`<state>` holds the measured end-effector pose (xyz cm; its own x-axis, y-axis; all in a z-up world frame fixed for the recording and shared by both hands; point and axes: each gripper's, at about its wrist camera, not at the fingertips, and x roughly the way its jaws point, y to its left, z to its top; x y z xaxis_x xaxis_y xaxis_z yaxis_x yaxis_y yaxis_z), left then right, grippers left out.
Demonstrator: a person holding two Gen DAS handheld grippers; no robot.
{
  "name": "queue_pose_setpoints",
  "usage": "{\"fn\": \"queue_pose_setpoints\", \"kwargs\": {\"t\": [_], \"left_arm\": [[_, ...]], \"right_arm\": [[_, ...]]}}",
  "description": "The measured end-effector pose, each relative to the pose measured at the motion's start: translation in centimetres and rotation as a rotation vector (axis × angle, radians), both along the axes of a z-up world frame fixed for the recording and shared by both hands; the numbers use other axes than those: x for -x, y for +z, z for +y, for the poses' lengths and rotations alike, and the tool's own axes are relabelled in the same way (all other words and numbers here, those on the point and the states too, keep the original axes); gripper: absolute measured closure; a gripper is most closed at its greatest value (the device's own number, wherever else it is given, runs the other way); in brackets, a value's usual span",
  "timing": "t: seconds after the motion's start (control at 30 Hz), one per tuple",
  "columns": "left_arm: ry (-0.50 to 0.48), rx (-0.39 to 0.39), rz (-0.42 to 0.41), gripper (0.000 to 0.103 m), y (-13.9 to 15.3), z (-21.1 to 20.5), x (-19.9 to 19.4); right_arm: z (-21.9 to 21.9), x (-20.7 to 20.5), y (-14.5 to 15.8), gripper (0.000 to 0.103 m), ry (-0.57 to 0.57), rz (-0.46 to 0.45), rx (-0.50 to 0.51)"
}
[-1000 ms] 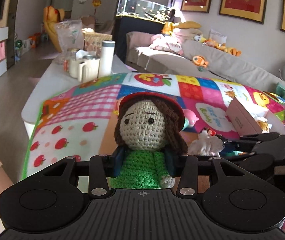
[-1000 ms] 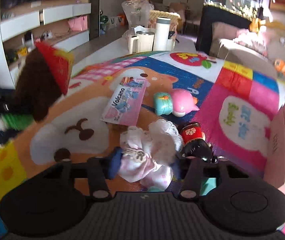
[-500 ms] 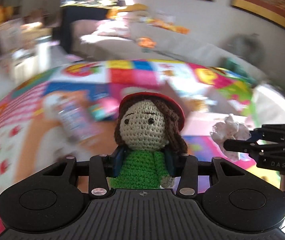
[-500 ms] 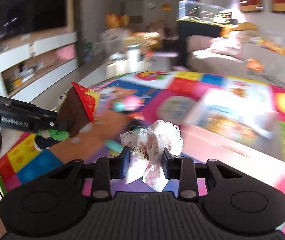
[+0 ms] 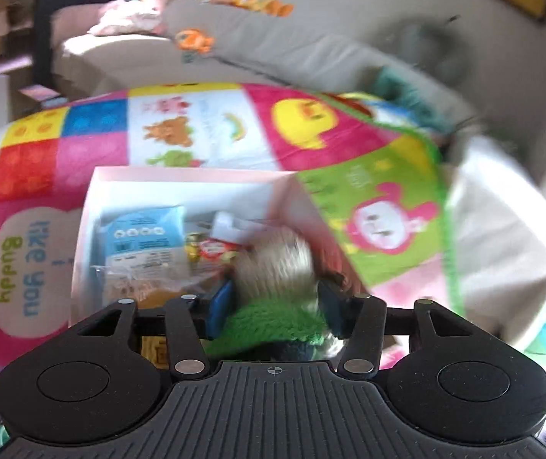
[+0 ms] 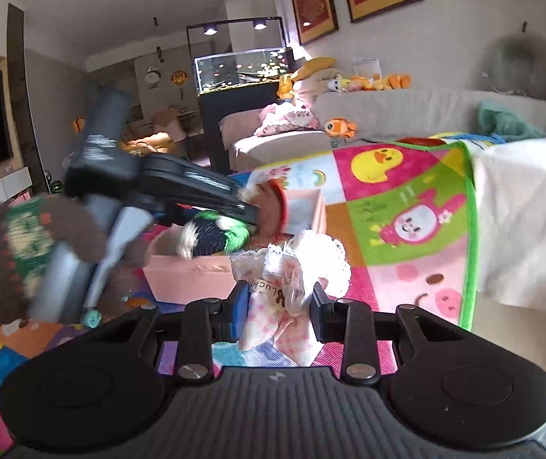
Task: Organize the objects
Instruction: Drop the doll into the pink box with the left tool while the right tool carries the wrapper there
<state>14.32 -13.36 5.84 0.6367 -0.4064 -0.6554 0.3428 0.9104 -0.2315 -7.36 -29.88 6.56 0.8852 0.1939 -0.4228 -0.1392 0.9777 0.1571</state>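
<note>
Two grippers each carry one toy toward the pink box [image 5: 93, 206]. Left gripper [image 5: 273, 308] clamps the crochet doll [image 5: 273, 317], tipped over the open box for release. Right gripper [image 6: 276, 306], clamped on the lace-trimmed cloth toy [image 6: 292, 267], waits just right of it.

The colourful play mat [image 5: 93, 145] carries the words "I like you Buddy", upside down in the left wrist view. A small tag [image 6: 269, 287] on the frilly pink cloth bundle [image 6: 292, 287] reads "LUCK", its end hidden.
</note>
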Motion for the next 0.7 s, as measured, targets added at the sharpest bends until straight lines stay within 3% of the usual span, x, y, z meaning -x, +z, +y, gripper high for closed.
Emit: {"fn": "queue_pose_setpoints", "kwargs": {"t": [0.03,0.17,0.23,0.3,0.43,0.57,0.7], "left_arm": [[0.025,-0.036,-0.014,0.049,-0.2,-0.3,-0.1],[0.071,-0.086,-0.077,0.049,-0.7,0.0,-0.7],[0.074,-0.105,-0.086,0.058,-0.6,0.3,-1.2],[0.067,-0.076,-0.105,0.059,0.0,1.3,-0.8],[0.018,0.053,-0.15,0.061,2.7,4.6,2.5],[-0.152,0.193,-0.078,0.061,3.2,5.5,4.8],[-0.17,0.172,0.052,0.065,0.7,4.1,3.0]], "right_arm": [[-0.4,-0.1,-0.3,0.071,-0.005,0.001,-0.001],[-1.1,-1.3,-1.7,0.071,-0.028,0.033,-0.029],[-0.9,-1.9,-2.1,0.071,-0.039,0.045,-0.034],[-0.6,-1.9,-2.1,0.071,-0.033,0.043,-0.033],[-0.2,-1.6,-2.1,0.071,-0.01,0.033,-0.021],[0.1,-2.3,-2.2,0.071,-0.016,0.047,-0.012],[1.1,-2.7,-1.6,0.071,-0.003,0.056,-0.022]]}}
